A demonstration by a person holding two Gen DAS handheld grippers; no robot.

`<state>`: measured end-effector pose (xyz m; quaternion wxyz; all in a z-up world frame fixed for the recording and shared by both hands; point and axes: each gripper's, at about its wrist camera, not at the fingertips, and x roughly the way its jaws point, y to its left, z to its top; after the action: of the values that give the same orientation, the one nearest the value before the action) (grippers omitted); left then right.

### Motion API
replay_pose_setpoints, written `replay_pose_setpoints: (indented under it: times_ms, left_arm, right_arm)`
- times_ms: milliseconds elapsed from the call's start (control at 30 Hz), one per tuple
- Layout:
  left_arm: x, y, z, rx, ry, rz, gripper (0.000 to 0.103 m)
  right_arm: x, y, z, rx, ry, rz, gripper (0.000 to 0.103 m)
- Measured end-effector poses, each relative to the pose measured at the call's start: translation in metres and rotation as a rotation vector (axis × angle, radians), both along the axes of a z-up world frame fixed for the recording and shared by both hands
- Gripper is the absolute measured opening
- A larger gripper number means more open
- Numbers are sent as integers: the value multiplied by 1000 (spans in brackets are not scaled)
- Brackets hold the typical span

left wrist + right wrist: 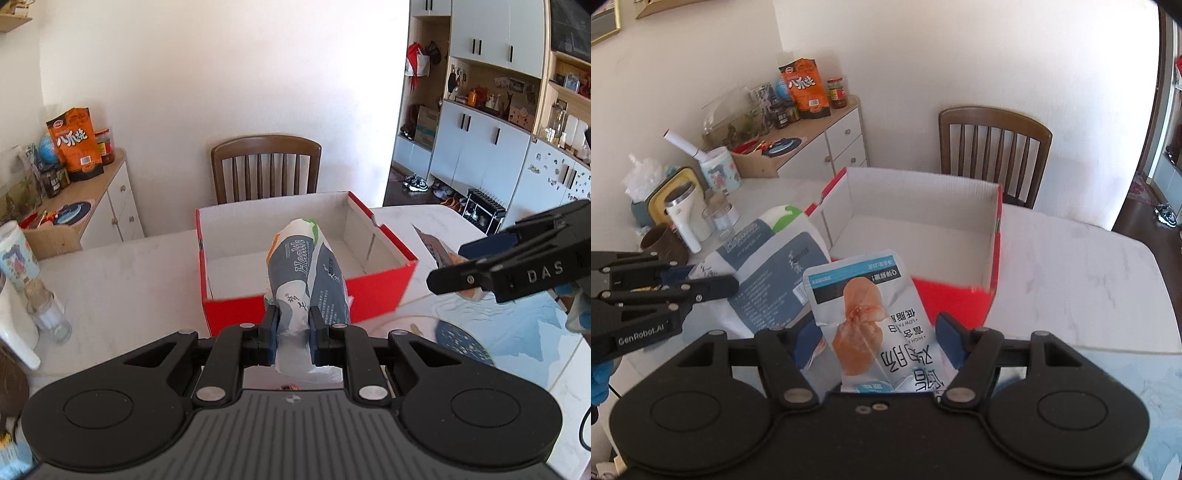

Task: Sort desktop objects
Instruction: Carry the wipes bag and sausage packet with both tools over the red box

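Two tools are mine: my left tool (292, 325) is clamped on a tissue pack (308, 273). My right tool (875, 341) grips a snack pouch (868, 314), both above the red box (373, 291) on the tabletop (122, 273).

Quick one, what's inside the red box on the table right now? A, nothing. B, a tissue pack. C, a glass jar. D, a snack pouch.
A: the red box shows only bare white floor and walls, while the tissue pack sits in the left gripper and the snack pouch in the right gripper.
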<state>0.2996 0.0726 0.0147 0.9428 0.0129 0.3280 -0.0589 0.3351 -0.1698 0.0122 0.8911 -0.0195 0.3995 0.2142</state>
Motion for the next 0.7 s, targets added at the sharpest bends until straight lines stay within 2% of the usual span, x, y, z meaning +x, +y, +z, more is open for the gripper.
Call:
replay_pose_setpoints:
  times_ms: [300,600,700]
  left_arm:
    - [62,4,2,93,0,-29,15]
    - [121,10,-10,137,30,-49,15]
    - [140,13,-17,122,68,-53,15]
  right_arm:
    - [67,12,-3,-48,1,-19,67]
    - [123,27,-20,-107,-4,-37,67]
    - [139,33,-30,-119,12,-32,67]
